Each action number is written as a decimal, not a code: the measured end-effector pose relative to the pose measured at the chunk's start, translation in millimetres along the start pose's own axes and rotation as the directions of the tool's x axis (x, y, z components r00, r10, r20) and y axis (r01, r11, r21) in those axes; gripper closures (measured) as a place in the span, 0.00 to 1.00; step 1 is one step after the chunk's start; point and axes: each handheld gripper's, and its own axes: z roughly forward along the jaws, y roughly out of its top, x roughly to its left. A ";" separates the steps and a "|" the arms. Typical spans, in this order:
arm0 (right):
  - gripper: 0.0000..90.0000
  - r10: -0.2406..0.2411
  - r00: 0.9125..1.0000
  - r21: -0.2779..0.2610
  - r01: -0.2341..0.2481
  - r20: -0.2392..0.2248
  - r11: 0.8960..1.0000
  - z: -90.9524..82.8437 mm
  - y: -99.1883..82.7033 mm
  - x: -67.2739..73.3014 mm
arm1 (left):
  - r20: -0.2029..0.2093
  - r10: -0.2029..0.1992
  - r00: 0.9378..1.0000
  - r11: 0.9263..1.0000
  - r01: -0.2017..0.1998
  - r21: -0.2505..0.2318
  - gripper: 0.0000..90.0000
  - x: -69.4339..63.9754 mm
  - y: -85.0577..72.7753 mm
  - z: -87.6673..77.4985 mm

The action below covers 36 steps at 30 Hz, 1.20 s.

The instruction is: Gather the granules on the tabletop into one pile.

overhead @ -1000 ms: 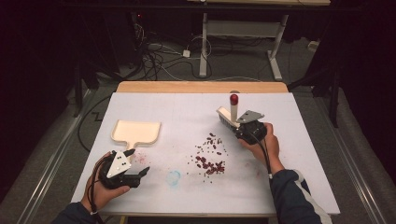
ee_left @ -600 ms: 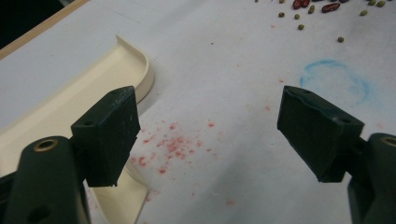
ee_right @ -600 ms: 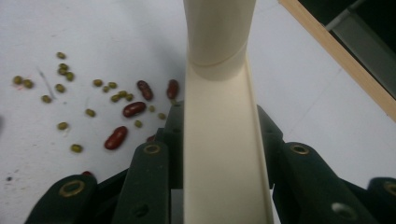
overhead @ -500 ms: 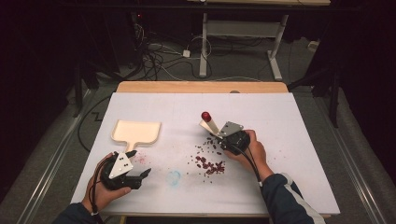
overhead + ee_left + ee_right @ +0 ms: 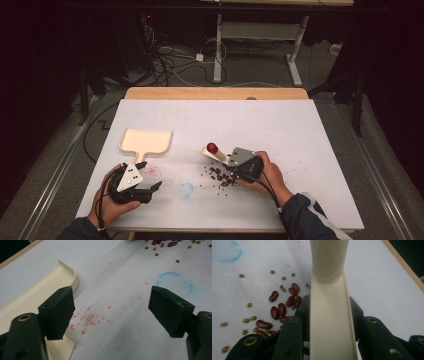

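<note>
High view: right gripper (image 5: 226, 159) clamped on a cream brush (image 5: 216, 152) with a red tip, at 10 o'clock of the scattered beans (image 5: 222, 178); left gripper (image 5: 150, 176) spread wide, empty, at 6 o'clock of the dustpan (image 5: 146, 141) on the bench (image 5: 300, 130). Left gripper view: fingers (image 5: 58, 312) apart, dustpan (image 5: 32, 302) at 9 o'clock. Right gripper view: brush handle (image 5: 332, 315) gripped tight, beans (image 5: 284, 302) at 9 o'clock.
</note>
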 end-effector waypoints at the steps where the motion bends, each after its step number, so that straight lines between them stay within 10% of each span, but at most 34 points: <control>1: 0.75 -0.001 1.000 -0.004 0.001 -0.010 1.000 -1.9 0.1 1.8 | 0.001 -0.001 1.000 1.000 0.001 0.000 0.22 0.0 0.1 0.1; 11: 0.75 0.008 0.999 -0.034 -0.009 -0.035 0.999 -18.4 -0.2 6.3 | 0.004 -0.001 1.000 1.000 0.001 -0.003 0.22 -1.5 0.8 -0.5; 23: 0.75 0.083 0.995 -0.104 -0.078 0.046 0.992 -33.7 0.0 -16.0 | 0.000 -0.003 1.000 1.000 0.003 -0.002 0.22 -1.5 0.9 -0.7; 36: 0.76 0.088 0.993 -0.131 -0.077 0.079 0.988 21.2 0.5 -37.7 | -0.011 -0.012 1.000 1.000 0.012 0.016 0.22 1.8 -0.5 3.4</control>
